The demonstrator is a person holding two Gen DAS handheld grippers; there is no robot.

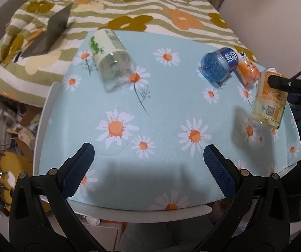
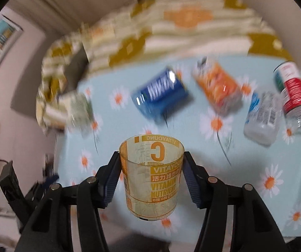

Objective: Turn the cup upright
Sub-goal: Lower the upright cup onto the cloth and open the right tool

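A clear cup with orange "Vitayoung" print (image 2: 151, 176) is held between the fingers of my right gripper (image 2: 151, 157), which is shut on its sides. The cup hangs above the daisy tablecloth (image 2: 245, 178), nearly upright with its open mouth up. In the left wrist view the same cup (image 1: 269, 100) hangs tilted over the table's right side, with the right gripper's finger (image 1: 280, 83) against it. My left gripper (image 1: 148, 153) is open and empty over the table's near edge.
Other cups lie on their sides: a green-print one (image 1: 110, 61), a blue one (image 1: 219, 63), an orange one (image 1: 247, 71). A clear cup (image 2: 262, 117) and a red-green one (image 2: 293, 92) lie at the right. A flowered quilt (image 1: 129, 10) with a laptop (image 1: 51, 33) lies behind.
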